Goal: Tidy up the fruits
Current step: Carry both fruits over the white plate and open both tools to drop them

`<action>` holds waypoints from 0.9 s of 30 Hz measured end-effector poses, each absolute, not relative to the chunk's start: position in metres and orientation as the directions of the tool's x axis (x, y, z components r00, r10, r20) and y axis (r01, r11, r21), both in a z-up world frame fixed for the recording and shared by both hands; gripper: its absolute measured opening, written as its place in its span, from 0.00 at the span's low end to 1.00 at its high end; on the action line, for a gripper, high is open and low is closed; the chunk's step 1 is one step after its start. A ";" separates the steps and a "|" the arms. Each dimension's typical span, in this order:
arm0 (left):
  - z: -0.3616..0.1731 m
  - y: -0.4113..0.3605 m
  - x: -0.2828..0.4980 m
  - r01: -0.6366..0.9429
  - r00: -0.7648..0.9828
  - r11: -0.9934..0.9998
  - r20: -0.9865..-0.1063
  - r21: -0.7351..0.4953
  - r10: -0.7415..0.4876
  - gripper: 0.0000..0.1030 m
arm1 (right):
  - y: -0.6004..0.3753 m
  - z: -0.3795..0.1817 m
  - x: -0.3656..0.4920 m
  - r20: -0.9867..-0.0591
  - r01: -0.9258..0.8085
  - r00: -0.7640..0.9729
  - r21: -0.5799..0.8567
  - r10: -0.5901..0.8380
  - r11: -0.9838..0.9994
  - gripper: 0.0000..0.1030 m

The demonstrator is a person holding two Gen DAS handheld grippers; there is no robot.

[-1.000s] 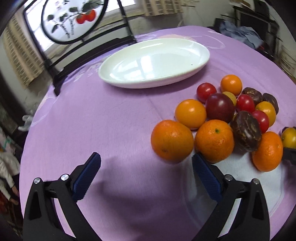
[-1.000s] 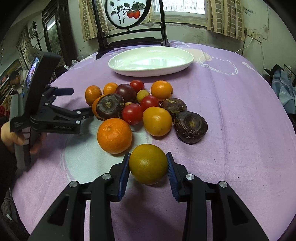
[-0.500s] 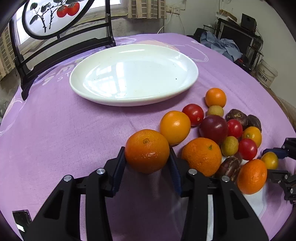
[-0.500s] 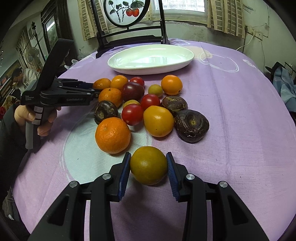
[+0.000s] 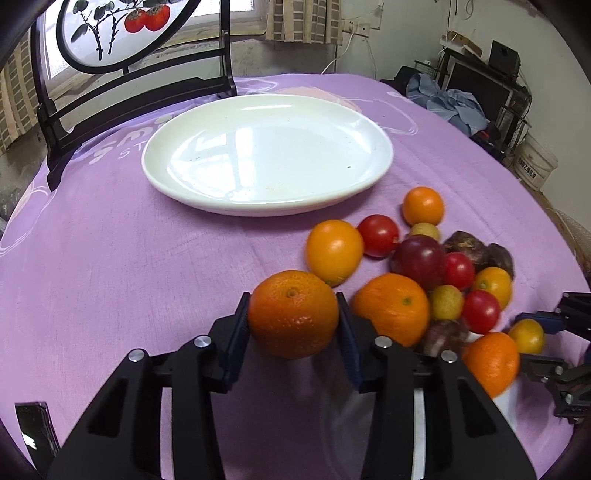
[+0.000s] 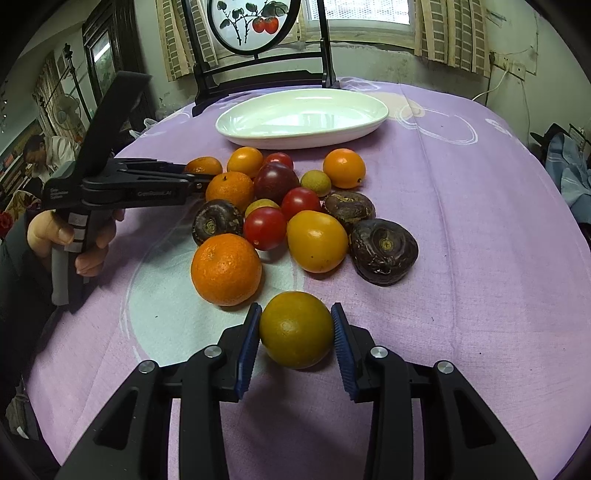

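Note:
My left gripper is shut on an orange mandarin and holds it above the purple cloth, short of the empty white plate. In the right wrist view the left gripper shows at the left with that mandarin. My right gripper is shut on a yellow-green citrus, near the front of the fruit pile. The plate sits beyond the pile. The right gripper shows in the left wrist view at the right edge.
A pile of fruit lies on the cloth: mandarins, red tomatoes, a dark plum, dark brown fruits, small yellow ones. A black chair with a painted round panel stands behind the table.
One second ago my left gripper was open beside the mandarin; it closed on it and has lifted it and carried it forward toward the plate. The right gripper keeps its hold on the yellow-green citrus.

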State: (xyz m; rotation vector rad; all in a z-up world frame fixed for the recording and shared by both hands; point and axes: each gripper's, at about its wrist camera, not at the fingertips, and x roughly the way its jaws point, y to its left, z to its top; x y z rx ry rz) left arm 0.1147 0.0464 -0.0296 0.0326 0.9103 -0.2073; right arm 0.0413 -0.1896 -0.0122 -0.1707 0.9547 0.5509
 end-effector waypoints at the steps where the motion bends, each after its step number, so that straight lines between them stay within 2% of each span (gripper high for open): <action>1: -0.026 0.045 0.110 0.194 0.601 0.979 -0.782 -0.058 -0.165 0.41 | -0.190 -0.012 0.041 -0.810 -0.517 0.454 0.098 0.370 0.850 0.38; 7: 0.001 0.029 0.073 0.207 0.622 0.978 -0.769 -0.018 -0.146 0.41 | -0.194 -0.003 0.039 -0.780 -0.518 0.476 0.125 0.407 0.846 0.37; 11: 0.026 0.022 0.060 0.218 0.658 0.976 -0.735 -0.024 -0.165 0.42 | -0.194 0.024 0.042 -0.740 -0.522 0.516 0.128 0.431 0.844 0.37; 16: 0.049 0.027 0.090 0.150 0.685 0.987 -0.714 -0.055 -0.144 0.42 | -0.168 0.063 0.071 -0.670 -0.581 0.604 -0.001 0.431 0.814 0.37; 20: 0.040 0.040 0.141 0.041 0.646 0.992 -0.754 -0.121 -0.119 0.42 | -0.139 0.059 0.126 -0.699 -0.576 0.597 -0.031 0.394 0.817 0.37; 27: 0.018 0.050 0.216 -0.080 0.618 0.995 -0.786 -0.067 -0.004 0.41 | -0.095 0.024 0.203 -0.778 -0.575 0.564 -0.131 0.276 0.808 0.37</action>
